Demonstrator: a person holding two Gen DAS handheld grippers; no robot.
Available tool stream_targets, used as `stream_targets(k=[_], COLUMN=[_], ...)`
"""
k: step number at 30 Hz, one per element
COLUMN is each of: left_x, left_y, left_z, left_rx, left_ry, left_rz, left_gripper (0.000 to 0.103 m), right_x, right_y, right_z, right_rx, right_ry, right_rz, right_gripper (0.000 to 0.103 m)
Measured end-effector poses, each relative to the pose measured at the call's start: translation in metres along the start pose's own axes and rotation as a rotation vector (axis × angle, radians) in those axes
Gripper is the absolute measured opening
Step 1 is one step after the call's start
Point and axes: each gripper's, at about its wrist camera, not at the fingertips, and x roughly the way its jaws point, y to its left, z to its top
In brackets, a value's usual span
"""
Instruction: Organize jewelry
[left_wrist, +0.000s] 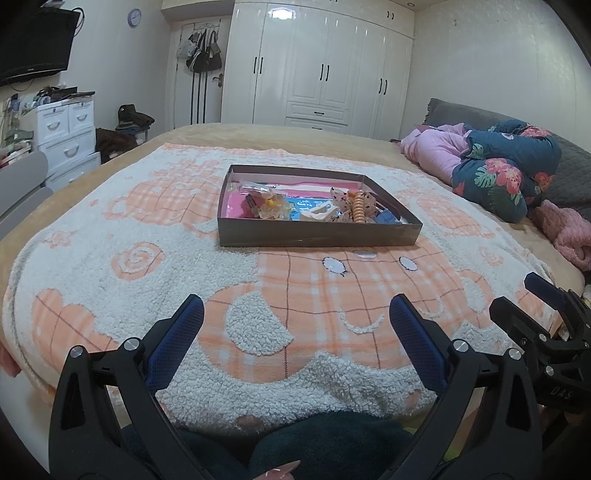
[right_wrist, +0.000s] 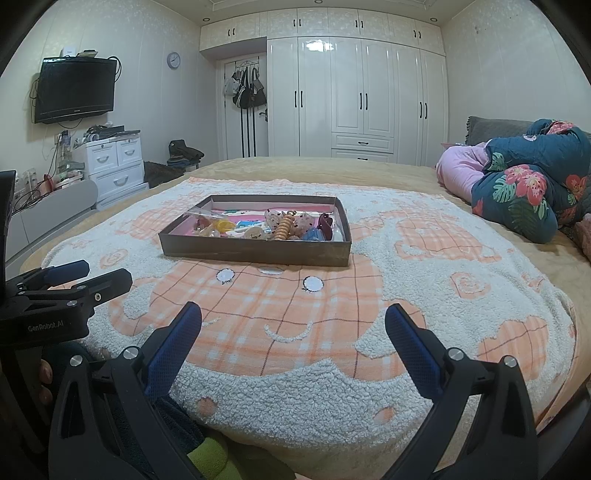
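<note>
Both grippers are hovering low over the near edge of the bed, fingers spread wide and holding nothing: left gripper (left_wrist: 297, 314), right gripper (right_wrist: 293, 319). In the left wrist view the right gripper is showing at 3 o'clock; in the right wrist view the left gripper is sitting at 9 o'clock, so the two are lying side by side and apart. The shallow brown box (left_wrist: 317, 236) is resting on the peach-and-white fleece blanket (left_wrist: 110, 280), at about 12 o'clock from each gripper and well apart from the fingertips. Inside it a loose heap of jewelry and hair pieces is lying mixed together; a ribbed orange spiral piece (right_wrist: 285, 225) is standing out near the middle, a blue item (right_wrist: 312, 233) just to its right, and a clear bag (right_wrist: 201, 214) is leaning at the box's left end. Bare blanket is lying between fingers and box, with nothing in the way. A bundled floral quilt (right_wrist: 524, 184) is lying at 2 o'clock. A white wardrobe (right_wrist: 354, 99) is standing at 12 o'clock behind the bed, a wall television (right_wrist: 74, 90) at 10 o'clock above a white drawer unit (right_wrist: 114, 162).
</note>
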Motion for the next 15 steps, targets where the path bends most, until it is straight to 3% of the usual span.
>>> stream_targets(k=[9, 15], left_x=[0.0032, 0.0030], left_y=[0.0063, 0.0027], left_z=[-0.0015, -0.0024], left_rx=[-0.041, -0.026], left_ry=[0.017, 0.012], left_rz=[-0.021, 0.009], left_gripper=[0.092, 0.092], right_x=[-0.0009, -0.0007], right_y=[-0.0007, -0.0019], right_z=[0.0004, 0.0014], right_rx=[-0.001, 0.001], right_ry=[-0.002, -0.001], right_rz=[-0.001, -0.001], right_gripper=[0.097, 0.097])
